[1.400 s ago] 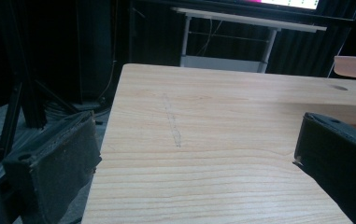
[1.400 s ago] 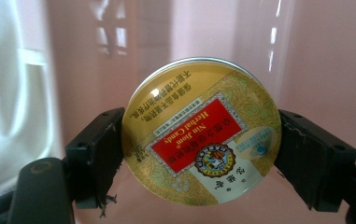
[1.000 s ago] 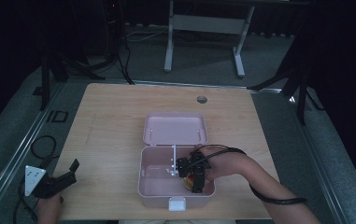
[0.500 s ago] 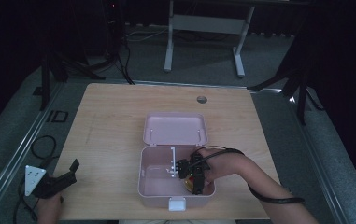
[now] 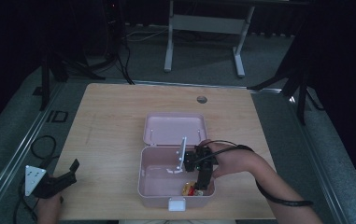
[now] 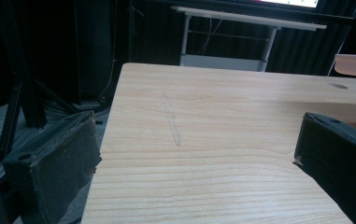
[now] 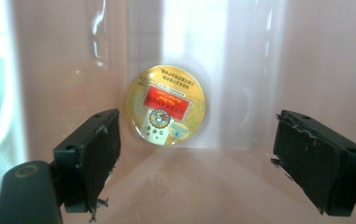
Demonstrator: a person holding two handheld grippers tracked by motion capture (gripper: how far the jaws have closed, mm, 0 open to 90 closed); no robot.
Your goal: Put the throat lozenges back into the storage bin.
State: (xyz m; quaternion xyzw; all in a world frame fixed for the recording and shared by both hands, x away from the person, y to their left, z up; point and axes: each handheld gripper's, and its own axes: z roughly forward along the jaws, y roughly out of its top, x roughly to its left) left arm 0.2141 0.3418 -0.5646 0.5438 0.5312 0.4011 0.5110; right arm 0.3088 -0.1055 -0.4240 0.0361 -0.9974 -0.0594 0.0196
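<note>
- On the wooden table [image 5: 115,126], a pink plastic box [image 5: 150,184] sat near the front edge with its lid [image 5: 174,128] swung open and lying flat on the far side.
- At the near edge of the box a small white latch [image 5: 176,204] stuck out toward the person.
- Down inside the box, at its right end, the right gripper [image 5: 201,185] pointed toward the near wall, held by the person's right hand [image 5: 231,161], with a black cable [image 5: 278,198] looping around the forearm.
- Its jaws stood spread wide apart and gripped nothing, as the right gripper view showed.
- Between and beyond those jaws lay a round gold disc [image 7: 165,105] with a red label, resting against the pink wall, apart from both jaws; from above it showed as a small yellow-and-red thing [image 5: 189,190] just left of the gripper tip.
- Far to the left, at the near left corner of the table, the left gripper [image 5: 70,170] rested with its grey three-cornered plate [image 5: 34,178] on top.
- Its jaws were also spread wide, with bare tabletop between them.
- Near the table's far edge was a small round hole [image 5: 202,99].
</note>
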